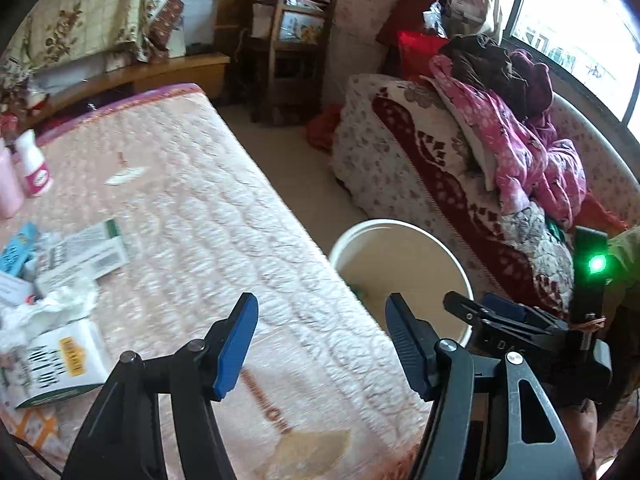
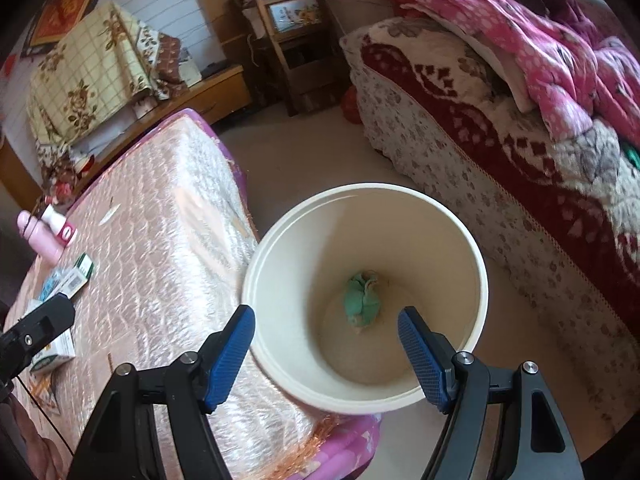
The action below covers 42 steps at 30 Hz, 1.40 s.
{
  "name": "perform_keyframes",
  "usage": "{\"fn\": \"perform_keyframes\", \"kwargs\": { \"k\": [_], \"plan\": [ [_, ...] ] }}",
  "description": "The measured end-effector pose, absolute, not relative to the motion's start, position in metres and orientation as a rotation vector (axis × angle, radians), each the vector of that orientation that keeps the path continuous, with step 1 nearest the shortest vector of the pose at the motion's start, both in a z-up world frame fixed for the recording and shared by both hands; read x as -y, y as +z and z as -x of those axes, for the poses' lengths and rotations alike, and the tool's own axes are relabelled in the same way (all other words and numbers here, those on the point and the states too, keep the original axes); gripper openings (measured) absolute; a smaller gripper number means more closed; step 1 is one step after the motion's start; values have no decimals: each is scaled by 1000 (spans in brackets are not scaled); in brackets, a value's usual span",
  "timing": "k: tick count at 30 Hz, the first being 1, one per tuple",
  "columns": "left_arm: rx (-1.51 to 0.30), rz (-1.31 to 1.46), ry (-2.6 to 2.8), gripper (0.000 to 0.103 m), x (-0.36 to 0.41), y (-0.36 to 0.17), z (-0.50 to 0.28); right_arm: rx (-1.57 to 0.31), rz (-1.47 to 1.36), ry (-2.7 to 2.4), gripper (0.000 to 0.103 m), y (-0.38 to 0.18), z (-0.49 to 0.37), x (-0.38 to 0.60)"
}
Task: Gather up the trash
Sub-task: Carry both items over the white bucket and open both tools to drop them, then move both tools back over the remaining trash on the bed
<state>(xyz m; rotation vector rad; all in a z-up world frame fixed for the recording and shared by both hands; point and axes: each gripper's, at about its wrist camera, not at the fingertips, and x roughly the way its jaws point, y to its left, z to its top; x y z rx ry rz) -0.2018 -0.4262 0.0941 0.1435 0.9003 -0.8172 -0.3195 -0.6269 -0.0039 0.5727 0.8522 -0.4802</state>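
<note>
My right gripper (image 2: 326, 354) hangs over the cream bucket (image 2: 476, 264), its blue fingers spread wide with nothing between them. At the bucket's bottom lies a crumpled green wad (image 2: 362, 300). My left gripper (image 1: 320, 346) is spread and bare too, poised above the quilted mattress (image 1: 224, 200) near its edge beside the bucket. More trash sits on the mattress to my left: crumpled white tissue (image 1: 60, 304), a white carton (image 1: 60, 364), a blue packet (image 1: 18, 248).
</note>
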Motion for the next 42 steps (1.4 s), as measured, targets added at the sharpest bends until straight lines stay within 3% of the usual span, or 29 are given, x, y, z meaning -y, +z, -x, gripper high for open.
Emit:
{"fn": "perform_keyframes", "kwargs": {
  "k": [10,20,42],
  "plan": [
    [-828,-153,-701,67,376,110,205,-822,-469,-414,77,27,303,570],
    [-773,-121,-589,79,313,126,197,-787,-409,-301,77,53,279,510],
    [-728,2,-397,79,169,143,176,-715,-249,-167,77,100,244,407]
  ]
}}
